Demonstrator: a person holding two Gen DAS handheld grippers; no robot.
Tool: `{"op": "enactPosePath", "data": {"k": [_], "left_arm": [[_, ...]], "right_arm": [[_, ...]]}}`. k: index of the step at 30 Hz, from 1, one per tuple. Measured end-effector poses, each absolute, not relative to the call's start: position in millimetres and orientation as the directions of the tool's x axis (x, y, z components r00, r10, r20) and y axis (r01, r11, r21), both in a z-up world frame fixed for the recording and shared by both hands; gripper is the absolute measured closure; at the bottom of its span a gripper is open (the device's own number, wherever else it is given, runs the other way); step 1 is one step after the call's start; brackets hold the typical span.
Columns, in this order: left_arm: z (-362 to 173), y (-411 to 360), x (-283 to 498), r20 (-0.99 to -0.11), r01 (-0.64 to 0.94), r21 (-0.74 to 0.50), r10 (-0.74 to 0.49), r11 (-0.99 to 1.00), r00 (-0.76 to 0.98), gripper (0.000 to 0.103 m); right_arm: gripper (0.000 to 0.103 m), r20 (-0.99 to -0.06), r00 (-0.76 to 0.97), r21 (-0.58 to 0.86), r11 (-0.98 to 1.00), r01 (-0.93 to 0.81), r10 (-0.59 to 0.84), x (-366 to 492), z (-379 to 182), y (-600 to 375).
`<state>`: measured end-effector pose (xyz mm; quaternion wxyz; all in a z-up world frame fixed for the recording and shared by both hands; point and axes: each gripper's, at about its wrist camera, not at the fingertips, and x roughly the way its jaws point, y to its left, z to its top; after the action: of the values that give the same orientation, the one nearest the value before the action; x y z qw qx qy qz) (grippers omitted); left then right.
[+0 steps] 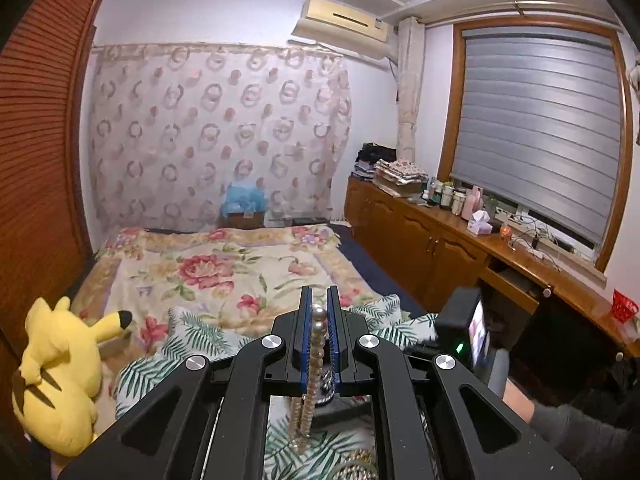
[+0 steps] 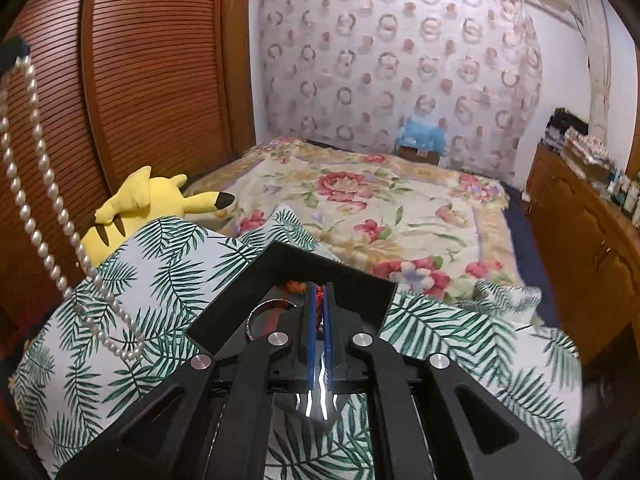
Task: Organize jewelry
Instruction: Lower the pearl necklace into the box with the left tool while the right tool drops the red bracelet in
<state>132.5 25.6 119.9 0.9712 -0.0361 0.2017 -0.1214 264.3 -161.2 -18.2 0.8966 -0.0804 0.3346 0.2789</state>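
My left gripper (image 1: 319,304) is shut on a pearl necklace (image 1: 318,334). A few pearls sit between its blue pads and the rest of the strand hangs below. In the right wrist view the same pearl necklace (image 2: 52,192) dangles as a long loop from the upper left down onto the palm-leaf cloth (image 2: 152,280). My right gripper (image 2: 319,292) hovers over an open black jewelry box (image 2: 360,284), its pads a narrow slit apart with nothing gripped. Inside the box lie a silver bangle (image 2: 256,316) and something red, partly hidden. A gold chain (image 1: 360,464) shows at the bottom edge.
The palm-leaf cloth covers the near end of a bed with a floral blanket (image 2: 380,208). A yellow plush toy (image 1: 60,364) lies by the wooden wardrobe (image 2: 152,60) on the left. Wooden cabinets (image 1: 420,248) with bottles line the right wall. A person's sleeve (image 1: 580,432) is at lower right.
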Motion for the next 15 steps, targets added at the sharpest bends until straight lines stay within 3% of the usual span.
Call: {"op": "enactPosePath", "data": {"k": [3, 15], "left_arm": [[124.4, 14.2, 146.7, -0.388, 0.228, -0.117, -0.256, 0.967, 0.885, 0.096], [108.7, -16.8, 187.2, -0.425, 0.238, -0.125, -0.268, 0.963, 0.865, 0.096]], "right_arm": [[0.079, -0.662, 0.618, 0.029, 0.839, -0.544, 0.424, 265.0, -28.8, -163.5], [0.079, -0.625, 0.626, 0.082, 0.837, -0.542, 0.467, 244.4, -22.9, -204.1]]}}
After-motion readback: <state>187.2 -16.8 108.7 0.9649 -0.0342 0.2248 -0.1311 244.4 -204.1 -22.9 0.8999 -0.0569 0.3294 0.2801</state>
